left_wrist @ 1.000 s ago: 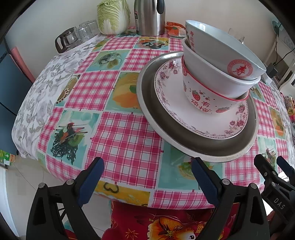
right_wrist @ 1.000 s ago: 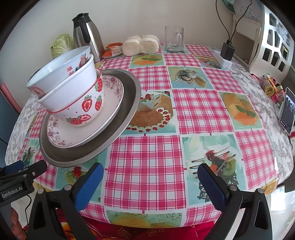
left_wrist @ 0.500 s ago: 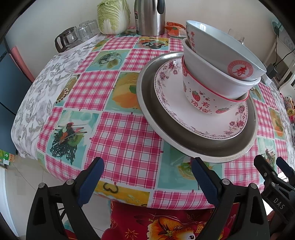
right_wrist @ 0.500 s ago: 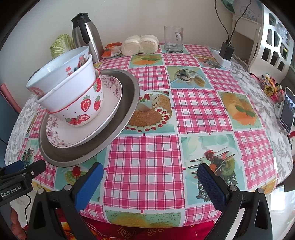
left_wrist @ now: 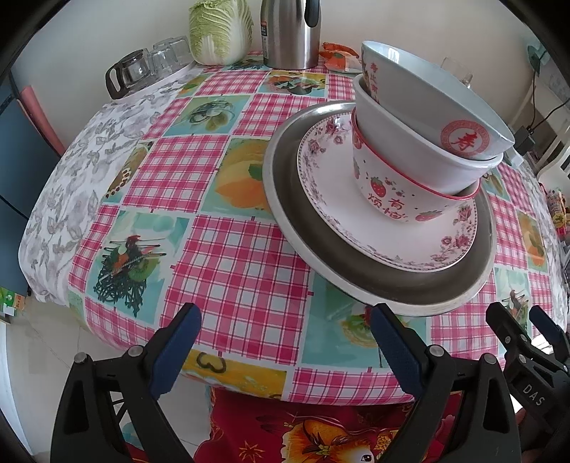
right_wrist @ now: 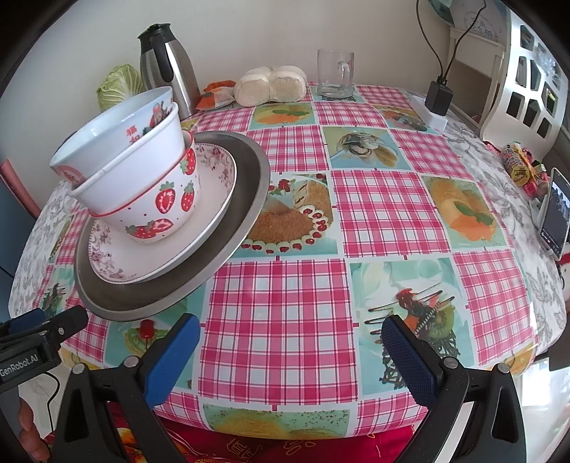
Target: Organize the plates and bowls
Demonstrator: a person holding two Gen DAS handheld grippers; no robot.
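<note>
Left wrist: left gripper (left_wrist: 285, 334) is being held spread wide, nothing pinched. Stack is being carried by the tablecloth (left_wrist: 228, 256): metal plate (left_wrist: 356, 263), floral plate (left_wrist: 377, 231), strawberry bowl (left_wrist: 395, 196), two white bowls.

Right wrist: right gripper (right_wrist: 290, 343) is being held spread, empty; stack is being seen at left.

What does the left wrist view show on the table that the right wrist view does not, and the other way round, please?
Only the left wrist view shows the upturned glass cups at the far left edge. Only the right wrist view shows the glass mug, the steamed buns, the charger and the phone. Both show the stacked bowls on the floral plate and metal plate, the steel thermos and the cabbage.
</note>
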